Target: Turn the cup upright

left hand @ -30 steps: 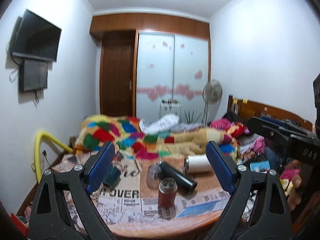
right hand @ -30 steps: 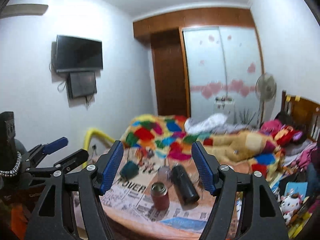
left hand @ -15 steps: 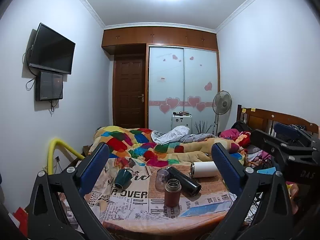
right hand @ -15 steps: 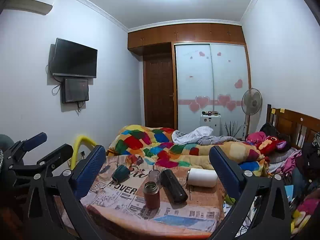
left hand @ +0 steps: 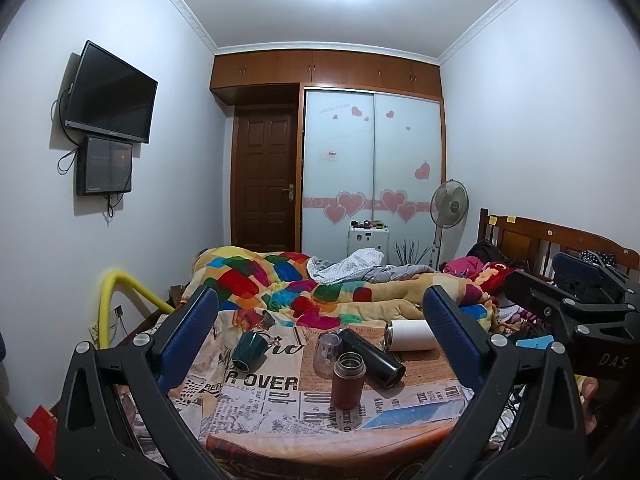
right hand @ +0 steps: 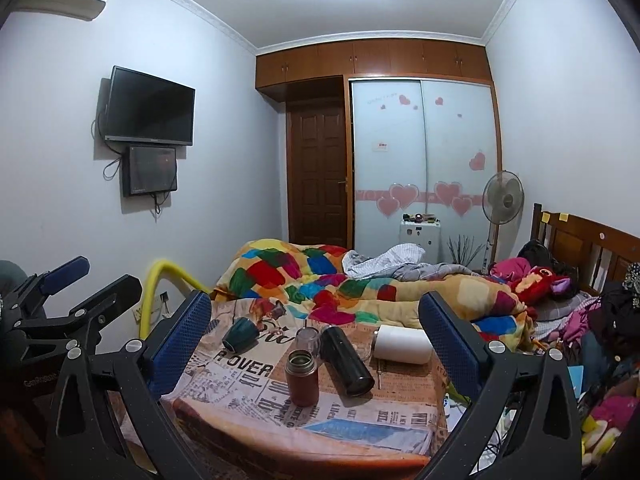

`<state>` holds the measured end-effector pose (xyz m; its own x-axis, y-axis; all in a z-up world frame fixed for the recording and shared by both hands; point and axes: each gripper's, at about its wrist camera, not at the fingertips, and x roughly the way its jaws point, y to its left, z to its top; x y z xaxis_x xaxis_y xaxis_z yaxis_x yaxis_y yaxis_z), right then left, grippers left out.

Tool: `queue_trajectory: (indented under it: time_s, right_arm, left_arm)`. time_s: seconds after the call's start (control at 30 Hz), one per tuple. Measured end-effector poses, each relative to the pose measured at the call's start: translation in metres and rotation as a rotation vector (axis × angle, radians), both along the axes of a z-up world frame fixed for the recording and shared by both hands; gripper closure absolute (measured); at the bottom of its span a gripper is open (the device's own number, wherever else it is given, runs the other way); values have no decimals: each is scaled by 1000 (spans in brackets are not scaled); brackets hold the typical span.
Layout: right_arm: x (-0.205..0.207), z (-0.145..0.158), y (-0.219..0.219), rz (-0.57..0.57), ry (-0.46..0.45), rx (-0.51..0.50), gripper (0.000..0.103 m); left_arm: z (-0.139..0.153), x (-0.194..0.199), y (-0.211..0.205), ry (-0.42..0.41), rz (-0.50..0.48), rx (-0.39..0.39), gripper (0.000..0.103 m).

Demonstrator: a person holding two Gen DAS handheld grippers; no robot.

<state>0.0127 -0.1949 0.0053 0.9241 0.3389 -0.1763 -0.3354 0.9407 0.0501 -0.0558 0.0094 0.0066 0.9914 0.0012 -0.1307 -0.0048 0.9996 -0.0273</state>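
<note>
Left wrist view: we hold the left gripper [left hand: 318, 312] and the right gripper [right hand: 314, 316] back with jaws wide apart, empty. The green cup [left hand: 249, 349] lies tipped near the table's [left hand: 304, 446] far left edge. It looks stiff, glazed, probably slippery; we'd pinch across its wall. Since a second ago we've pulled away and the view has steadied.

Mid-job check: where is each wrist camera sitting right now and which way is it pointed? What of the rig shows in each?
Left wrist: behind the open left gripper, facing the table and bed; the right gripper's frame intrudes at right.
Right wrist: behind the open right gripper, same heading, from further right; the left gripper's frame intrudes at left.
Shared: tipped green cup, upright red flask, lying black flask.
</note>
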Motion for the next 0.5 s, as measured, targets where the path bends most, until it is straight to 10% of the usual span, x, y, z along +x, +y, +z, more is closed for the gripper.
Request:
queue_trajectory:
  time_s: [0.5]
  right_arm:
    - [-1,-4,-3,5,18,-4,0]
  left_arm:
    - [-1,6,-2,15,11,0,0]
